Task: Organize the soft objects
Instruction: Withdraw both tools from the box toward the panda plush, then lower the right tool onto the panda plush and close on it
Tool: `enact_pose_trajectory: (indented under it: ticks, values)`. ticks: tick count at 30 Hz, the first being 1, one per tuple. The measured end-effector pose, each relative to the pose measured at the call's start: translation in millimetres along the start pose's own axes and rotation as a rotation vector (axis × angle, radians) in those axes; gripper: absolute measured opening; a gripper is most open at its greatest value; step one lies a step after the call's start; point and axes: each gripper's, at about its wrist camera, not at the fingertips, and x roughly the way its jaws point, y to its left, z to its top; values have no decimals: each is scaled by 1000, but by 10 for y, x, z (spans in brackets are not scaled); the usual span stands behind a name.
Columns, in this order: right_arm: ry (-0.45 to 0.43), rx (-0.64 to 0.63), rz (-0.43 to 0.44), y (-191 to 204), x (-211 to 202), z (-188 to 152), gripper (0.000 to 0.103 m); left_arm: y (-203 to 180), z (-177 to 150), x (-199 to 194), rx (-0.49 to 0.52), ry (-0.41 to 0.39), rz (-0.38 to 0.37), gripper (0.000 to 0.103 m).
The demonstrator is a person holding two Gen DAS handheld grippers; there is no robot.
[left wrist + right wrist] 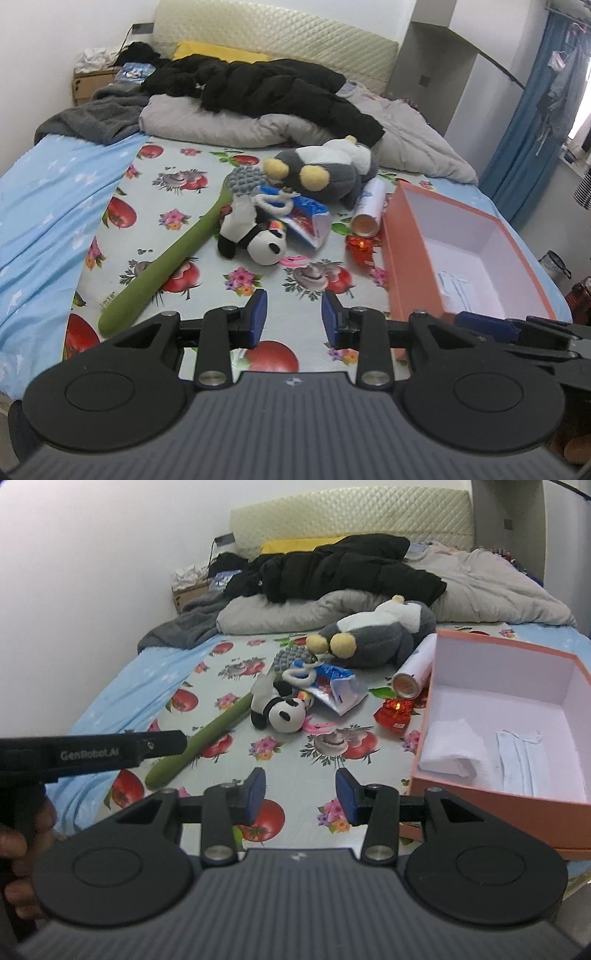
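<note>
**Both grippers wide, bare sheet ahead of the toy pile**

My left hand-held gripper [294, 317] hangs with fingers apart, gripping nothing, over bare fruit-print sheet [207, 280]. My right hand-held gripper [300, 795] is likewise spread and unloaded, just beside the near left corner of the pink box [491, 794]. The panda plush [255, 236] lies mid-bed, touching the green massage stick [166, 266]; the grey penguin plush [325, 170] sits behind it. A folded white towel [452, 749] rests inside the box.
</note>
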Motion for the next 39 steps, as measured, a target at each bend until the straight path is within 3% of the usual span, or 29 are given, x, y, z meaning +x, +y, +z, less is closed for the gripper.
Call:
enact_pose_trajectory:
  ticks: [18,19,20,21,32,34,39]
  values:
    - [84,-46,64,6,1284,348,45,692,410,1262,-91,40,43,37]
    - [95,-48,66,9,1388,366,47,733,450,1347,-96,42,42,37]
    - [103,-46,65,10,1472,380,57,763,476,1401,-100,42,42,37]
    - [109,-41,64,8,1550,393,63,793,511,1469,-104,42,40,37]
    - [156,-49,76,4,2344,506,63,1063,858,2252,-142,75,-25,38]
    - [160,-53,79,-2,2456,526,63,1078,887,2369,-144,79,-27,47]
    - [172,-64,94,-1,2671,560,63,1070,926,2577,-139,83,-46,47]
